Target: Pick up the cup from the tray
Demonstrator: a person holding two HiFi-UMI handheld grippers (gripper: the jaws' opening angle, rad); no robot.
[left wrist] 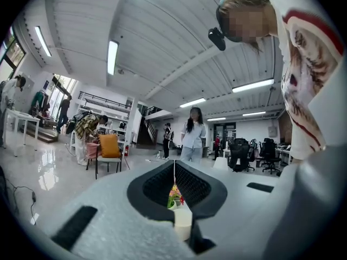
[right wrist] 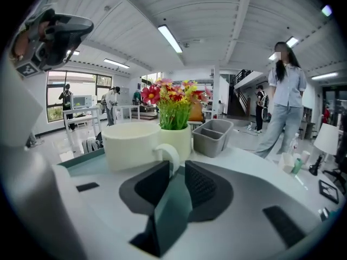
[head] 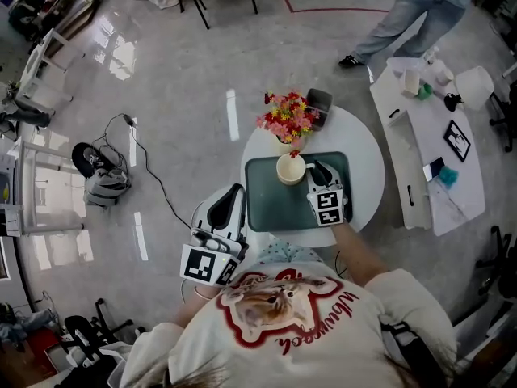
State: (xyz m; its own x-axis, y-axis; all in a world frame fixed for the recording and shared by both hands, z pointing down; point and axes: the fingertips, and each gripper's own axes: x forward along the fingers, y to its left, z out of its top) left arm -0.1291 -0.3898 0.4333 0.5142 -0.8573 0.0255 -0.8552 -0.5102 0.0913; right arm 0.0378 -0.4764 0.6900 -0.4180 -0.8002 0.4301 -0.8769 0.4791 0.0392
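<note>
A cream cup [head: 291, 169] stands at the far edge of the green tray [head: 275, 210] on a round white table [head: 365, 168]. My right gripper [head: 313, 169] is low over the tray just right of the cup. In the right gripper view the cup [right wrist: 130, 145] fills the left, and its handle [right wrist: 167, 157] sits right at the tips of my right gripper [right wrist: 177, 169], which is open by a narrow gap with only tray showing between the jaws. My left gripper [head: 235, 192] hangs off the table's left side. It is shut and empty [left wrist: 174, 166], pointing toward the cup [left wrist: 182, 221].
A vase of red and yellow flowers [head: 287, 121] stands just behind the cup, with a grey two-part bin [head: 319, 103] beside it. A long white table [head: 420, 176] with a lamp and small items lies right. A person [head: 412, 10] stands beyond. A backpack [head: 105, 186] and cable lie on the floor left.
</note>
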